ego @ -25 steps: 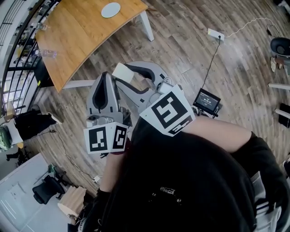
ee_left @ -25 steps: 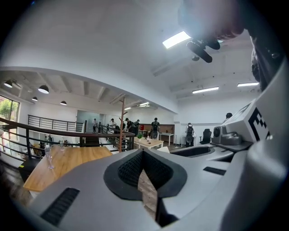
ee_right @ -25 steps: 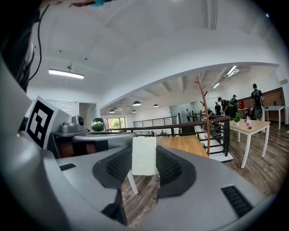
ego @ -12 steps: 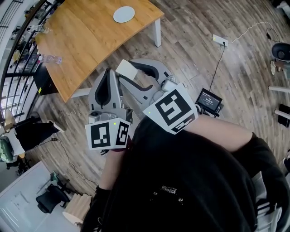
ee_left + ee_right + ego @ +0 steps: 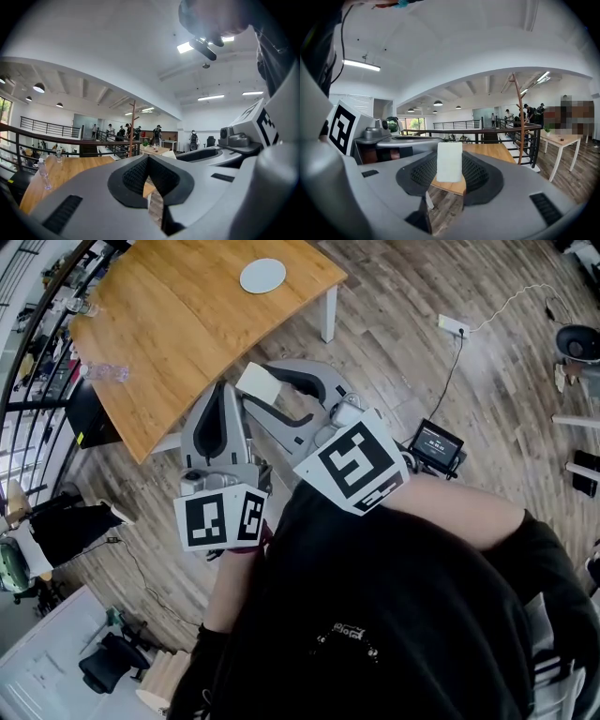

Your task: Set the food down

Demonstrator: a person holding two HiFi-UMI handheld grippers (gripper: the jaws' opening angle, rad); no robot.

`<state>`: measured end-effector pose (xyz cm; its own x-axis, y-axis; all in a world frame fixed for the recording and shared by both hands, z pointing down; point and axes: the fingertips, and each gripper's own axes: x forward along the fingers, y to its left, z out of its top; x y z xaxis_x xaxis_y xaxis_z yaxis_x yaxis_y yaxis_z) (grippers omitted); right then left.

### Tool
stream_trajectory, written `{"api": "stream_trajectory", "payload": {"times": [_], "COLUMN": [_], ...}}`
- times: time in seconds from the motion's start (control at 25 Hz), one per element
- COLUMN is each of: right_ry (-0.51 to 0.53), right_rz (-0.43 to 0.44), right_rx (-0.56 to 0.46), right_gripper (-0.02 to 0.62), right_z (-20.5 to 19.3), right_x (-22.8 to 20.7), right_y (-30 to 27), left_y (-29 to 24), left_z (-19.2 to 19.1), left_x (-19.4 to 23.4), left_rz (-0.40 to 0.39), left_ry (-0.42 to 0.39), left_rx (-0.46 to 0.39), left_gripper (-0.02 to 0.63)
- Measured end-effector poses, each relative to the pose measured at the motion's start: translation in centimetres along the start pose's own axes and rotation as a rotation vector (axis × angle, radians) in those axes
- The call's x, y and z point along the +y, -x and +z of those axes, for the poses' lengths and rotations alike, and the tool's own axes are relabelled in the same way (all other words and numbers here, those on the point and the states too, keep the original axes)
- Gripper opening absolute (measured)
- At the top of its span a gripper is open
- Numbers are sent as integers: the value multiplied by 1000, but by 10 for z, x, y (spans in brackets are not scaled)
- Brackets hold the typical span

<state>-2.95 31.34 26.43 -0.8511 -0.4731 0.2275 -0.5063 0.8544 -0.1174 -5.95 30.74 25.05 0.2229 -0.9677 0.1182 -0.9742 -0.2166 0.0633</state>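
A wooden table [image 5: 178, 324] lies ahead of both sets of fingers, its near edge just past their tips. The right gripper [image 5: 449, 172] has its fingers clamped on a pale block of food [image 5: 449, 161], held upright in the air. The left gripper [image 5: 148, 161], just beside it, has its fingers together on nothing. Only the head view shows the white plate [image 5: 262, 276], on the table well beyond the fingers. The gripper views alone show a railing [image 5: 497, 131] and people [image 5: 126, 133] past the table.

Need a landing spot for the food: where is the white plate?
Head view, top centre: the white plate lies on the wooden table, near its right end above the white leg.
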Motion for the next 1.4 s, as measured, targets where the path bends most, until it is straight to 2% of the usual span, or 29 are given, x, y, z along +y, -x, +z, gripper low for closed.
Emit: {"api": "stream_trajectory", "payload": {"times": [0.2,0.68,1.04,1.4], "right_ry": [-2,-2,5,-1], "right_rz": [20,119,161,199], "right_rx": [19,20,8,-8], "right_gripper": [170,170,170,170], "right_z": [1,16,33,48], "right_x": [0,-20,-73,-147], "right_y": [-9,-65,-97,-104], "left_y": [-3,-36,-95,-169], "left_z": [-1,5,17,30], "left_x": [9,57,74,59], "left_rz": [13,116,167,201], "left_ry": [22,21,26,6], "left_rx": [10,26,17,21], "left_gripper": [3,3,3,3]}}
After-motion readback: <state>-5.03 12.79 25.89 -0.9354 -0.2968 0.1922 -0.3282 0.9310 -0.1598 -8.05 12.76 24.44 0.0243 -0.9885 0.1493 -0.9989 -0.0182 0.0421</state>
